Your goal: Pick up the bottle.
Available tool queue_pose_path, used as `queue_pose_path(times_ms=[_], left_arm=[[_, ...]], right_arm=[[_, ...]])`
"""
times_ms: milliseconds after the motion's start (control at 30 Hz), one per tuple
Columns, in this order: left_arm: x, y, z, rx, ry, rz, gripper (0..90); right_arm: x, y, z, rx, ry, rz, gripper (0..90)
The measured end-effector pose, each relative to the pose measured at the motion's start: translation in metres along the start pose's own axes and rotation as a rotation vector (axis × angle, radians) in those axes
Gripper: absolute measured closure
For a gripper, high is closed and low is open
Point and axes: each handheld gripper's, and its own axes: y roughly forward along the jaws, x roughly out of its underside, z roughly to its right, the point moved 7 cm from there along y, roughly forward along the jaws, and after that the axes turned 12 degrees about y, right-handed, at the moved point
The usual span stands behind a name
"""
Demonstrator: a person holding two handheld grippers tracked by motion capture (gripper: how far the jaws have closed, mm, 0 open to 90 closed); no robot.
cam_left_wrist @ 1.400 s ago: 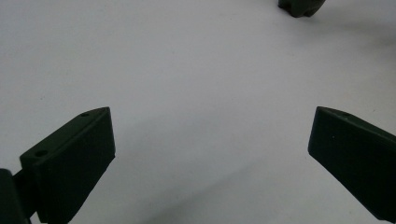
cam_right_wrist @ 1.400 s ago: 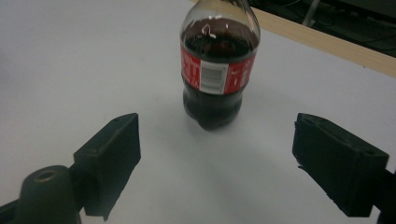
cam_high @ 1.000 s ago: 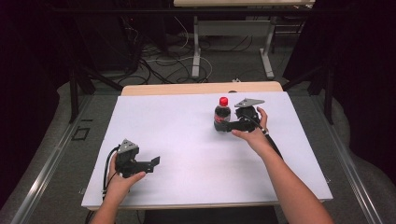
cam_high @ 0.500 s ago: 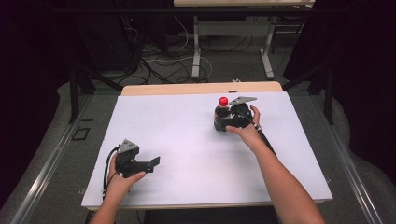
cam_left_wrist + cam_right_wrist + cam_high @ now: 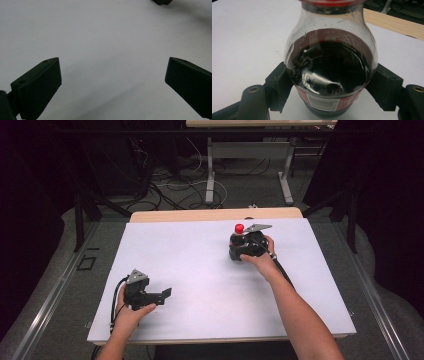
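A small bottle of dark cola [image 5: 329, 62] with a red cap [image 5: 239, 227] stands upright at the back right of the white table top [image 5: 200, 260]. My right gripper [image 5: 237, 249] surrounds its lower body. The jaws have just been closing, and both black pads [image 5: 279, 85] now press on the bottle's sides above the label, so the right gripper [image 5: 329, 92] is shut on it. My left gripper [image 5: 162, 296] rests low near the front left corner, held in a hand. Its jaws stand wide open over bare table in the left gripper view [image 5: 112, 82].
A wooden strip [image 5: 215, 215] edges the table's far side. Beyond it are table legs and loose cables on the floor [image 5: 200, 185]. A dark object [image 5: 162, 2] shows at the top edge of the left gripper view.
The right hand has slid left and slightly away, up to the bottle, and its jaws have closed around it. The bottle stays in place. The left hand has not moved.
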Motion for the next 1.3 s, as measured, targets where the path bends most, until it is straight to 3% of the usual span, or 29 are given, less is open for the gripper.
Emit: queue_pose_path(times_ms=[367,567,800,900,967,1100,1300], left_arm=[[0.0,0.001,0.0,-0.002,0.002,-0.001,0.9],[0.0,0.001,0.0,0.0,0.0,-0.002,0.9],[0.0,0.002,0.0,-0.005,-0.002,0.006,0.9],[0.0,0.002,0.0,-0.003,0.0,0.001,0.9],[0.0,0.002,0.001,-0.004,0.002,0.002,0.9],[0.0,0.002,0.001,-0.004,0.0,-0.001,0.9],[0.0,0.002,0.003,0.0,-0.006,0.001,0.9]], right_arm=[[-0.001,-0.003,-0.001,0.02,-0.041,0.003,29.3],[-0.001,-0.005,-0.003,0.008,-0.061,-0.007,29.6],[0.007,-0.013,-0.021,-0.039,-0.14,-0.057,29.8],[0.009,-0.017,-0.027,-0.049,-0.139,-0.067,29.8],[0.012,-0.026,-0.039,-0.079,-0.166,-0.076,29.8],[0.012,-0.036,-0.053,-0.127,-0.157,-0.068,29.8],[0.015,-0.067,-0.076,-0.14,-0.2,-0.064,29.8]])
